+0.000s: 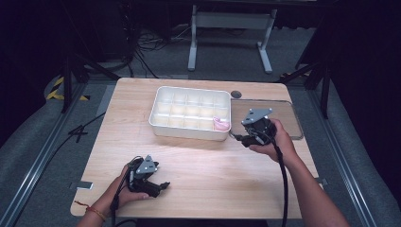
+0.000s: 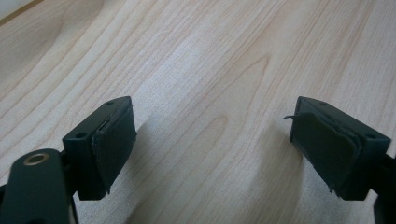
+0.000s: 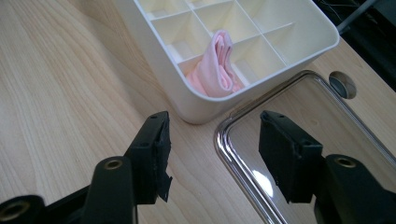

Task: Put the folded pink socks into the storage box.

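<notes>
A white compartment box (image 1: 187,132) stands at the middle of the wooden table (image 1: 208,165). A folded pink cloth (image 1: 221,124) sits in its near right corner compartment, upright between the dividers (image 3: 215,65). My right gripper (image 1: 235,137) is just right of that corner and points at the box (image 3: 154,56). Its jaws are open with nothing between them (image 3: 215,121), one over bare wood and one over the clear lid (image 3: 308,107). My left gripper (image 1: 163,185) rests near the table's front edge. It is open over bare wood (image 2: 212,121), with nothing held.
A clear flat lid (image 1: 283,118) with a shiny rim lies on the table right of the box. A round grey grommet (image 1: 236,94) sits behind it. Table edges are close at front and right. A white desk frame (image 1: 227,28) stands on the floor beyond.
</notes>
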A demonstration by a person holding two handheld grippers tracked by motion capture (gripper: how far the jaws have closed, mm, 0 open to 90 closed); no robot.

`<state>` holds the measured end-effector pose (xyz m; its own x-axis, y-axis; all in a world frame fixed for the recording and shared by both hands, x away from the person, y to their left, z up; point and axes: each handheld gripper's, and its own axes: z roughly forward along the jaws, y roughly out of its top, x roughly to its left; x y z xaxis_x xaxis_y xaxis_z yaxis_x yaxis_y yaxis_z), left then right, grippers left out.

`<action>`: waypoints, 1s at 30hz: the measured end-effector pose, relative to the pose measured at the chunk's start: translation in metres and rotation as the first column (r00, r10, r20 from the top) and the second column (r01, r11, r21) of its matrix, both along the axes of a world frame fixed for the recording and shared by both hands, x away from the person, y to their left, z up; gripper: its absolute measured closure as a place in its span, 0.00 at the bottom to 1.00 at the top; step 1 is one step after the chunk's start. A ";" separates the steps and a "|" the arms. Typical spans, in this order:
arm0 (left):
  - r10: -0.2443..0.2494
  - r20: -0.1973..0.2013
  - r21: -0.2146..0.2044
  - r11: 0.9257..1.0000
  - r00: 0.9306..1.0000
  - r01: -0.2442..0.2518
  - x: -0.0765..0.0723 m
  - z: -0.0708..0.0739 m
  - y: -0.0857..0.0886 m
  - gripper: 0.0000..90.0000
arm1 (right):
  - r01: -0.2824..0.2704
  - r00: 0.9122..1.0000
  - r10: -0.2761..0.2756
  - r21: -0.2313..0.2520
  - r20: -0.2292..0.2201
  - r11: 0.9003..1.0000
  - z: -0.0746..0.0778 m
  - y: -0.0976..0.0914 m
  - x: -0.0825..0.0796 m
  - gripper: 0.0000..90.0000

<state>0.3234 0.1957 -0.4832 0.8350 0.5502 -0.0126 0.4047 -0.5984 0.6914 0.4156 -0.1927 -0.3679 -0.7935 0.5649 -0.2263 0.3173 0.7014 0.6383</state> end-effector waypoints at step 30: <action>0.001 0.000 0.000 1.000 1.000 -0.001 0.000 0.000 0.000 0.16 | -0.023 1.000 0.023 -0.065 -0.004 0.998 -0.040 -0.043 -0.049 0.44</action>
<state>0.3234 0.1956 -0.4832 0.8343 0.5512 -0.0122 0.4054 -0.5982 0.6912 0.3668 -0.2358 -0.4080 -0.8069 0.5305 -0.2598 0.3024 0.7487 0.5899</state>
